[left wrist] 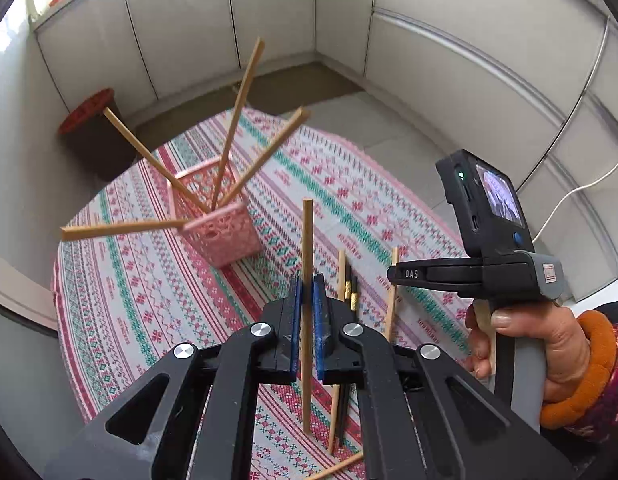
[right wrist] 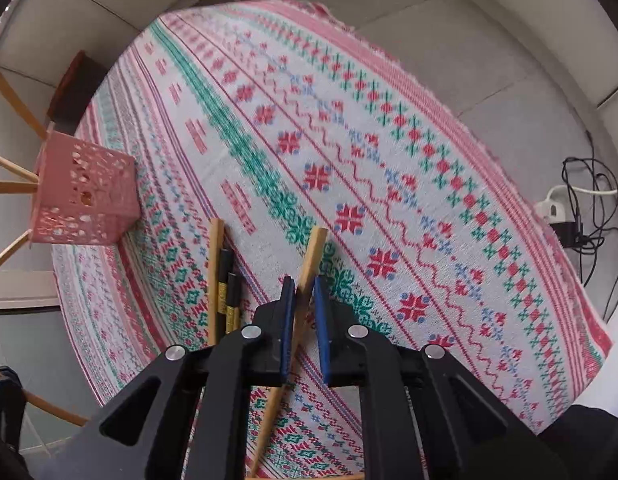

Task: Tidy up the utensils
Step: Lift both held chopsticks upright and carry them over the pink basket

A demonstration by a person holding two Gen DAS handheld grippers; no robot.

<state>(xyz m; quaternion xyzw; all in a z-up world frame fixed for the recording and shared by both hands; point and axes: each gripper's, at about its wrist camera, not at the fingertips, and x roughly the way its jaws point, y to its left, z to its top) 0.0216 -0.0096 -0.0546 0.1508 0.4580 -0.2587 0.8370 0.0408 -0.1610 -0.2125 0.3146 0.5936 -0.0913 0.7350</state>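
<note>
The left hand-held gripper (left wrist: 307, 292) pinches a pale wooden chopstick (left wrist: 307, 248) between its blue pads; the stick stands upright through the jaws, raised above the worktop (left wrist: 121, 300), which is covered by a cloth woven with red, green and blue bands. The right hand-held gripper (right wrist: 305, 300) is closed on another wooden chopstick (right wrist: 314, 252), square-cut at its upper end and slanting across the jaws, its lower end running down toward the cloth. Beside it on the cloth lie a third wooden stick (right wrist: 213, 264) and a pair of black chopsticks with gold bands (right wrist: 228, 292), side by side and touching. A pink perforated square holder (left wrist: 225, 232) stands further back on the cloth, with four wooden chopsticks (left wrist: 237, 120) fanning out of its top. The person's hand (left wrist: 521, 344), in an orange cuff, grips the right tool's handle
</note>
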